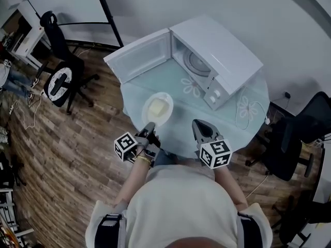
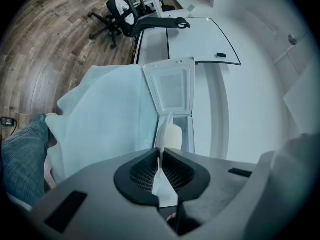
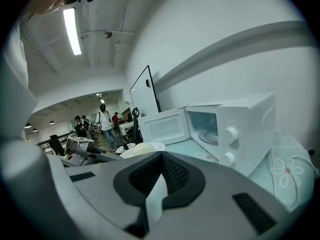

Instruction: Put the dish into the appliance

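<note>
A: Where was the dish point(image 1: 158, 109)?
B: At the tabletop's point(image 1: 232, 124) near edge, before the open microwave point(image 1: 222, 56), rim pinched by the left gripper point(image 1: 150, 126).
A: The right gripper point(image 1: 197, 123)?
B: Alongside, pointing forward, jaws together, empty.

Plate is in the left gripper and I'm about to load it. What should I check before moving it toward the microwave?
1. Grip: left gripper has its jaws closed on the rim of the plate: ok.
2. Microwave door swung wide open: ok.
3. Cavity: turntable in view, nothing seen on it: ok.
4. Path over the table from plate to opening, nothing in the way: ok.
5. Right gripper shut, nothing between its jaws, apart from the plate: ok.
6. Pale yellow food seated firmly on the plate: cannot tell.
</note>
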### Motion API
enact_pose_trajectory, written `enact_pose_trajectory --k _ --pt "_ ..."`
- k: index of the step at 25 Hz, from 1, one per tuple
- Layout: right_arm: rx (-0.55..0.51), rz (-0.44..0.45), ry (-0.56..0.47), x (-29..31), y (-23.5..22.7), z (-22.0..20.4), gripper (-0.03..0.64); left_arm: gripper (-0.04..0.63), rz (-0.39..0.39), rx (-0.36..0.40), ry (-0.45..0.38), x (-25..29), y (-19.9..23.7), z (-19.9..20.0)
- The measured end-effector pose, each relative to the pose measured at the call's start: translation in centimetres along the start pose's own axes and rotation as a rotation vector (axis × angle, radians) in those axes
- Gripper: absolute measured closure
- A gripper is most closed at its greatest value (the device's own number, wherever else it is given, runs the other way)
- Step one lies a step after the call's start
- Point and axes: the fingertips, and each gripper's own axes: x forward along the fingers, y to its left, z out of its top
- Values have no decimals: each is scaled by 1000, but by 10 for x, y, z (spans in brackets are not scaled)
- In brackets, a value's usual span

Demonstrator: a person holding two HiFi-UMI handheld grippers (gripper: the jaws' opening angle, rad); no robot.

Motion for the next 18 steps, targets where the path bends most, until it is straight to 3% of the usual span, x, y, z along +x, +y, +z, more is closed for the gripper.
enact_pose_trajectory --k 9,18 --pt "13 -40 -16 41 8 22 611 563 33 25 84 30 -13 36" --pt "56 -148 -27 67 -12 33 611 563 44 73 183 79 -28 65"
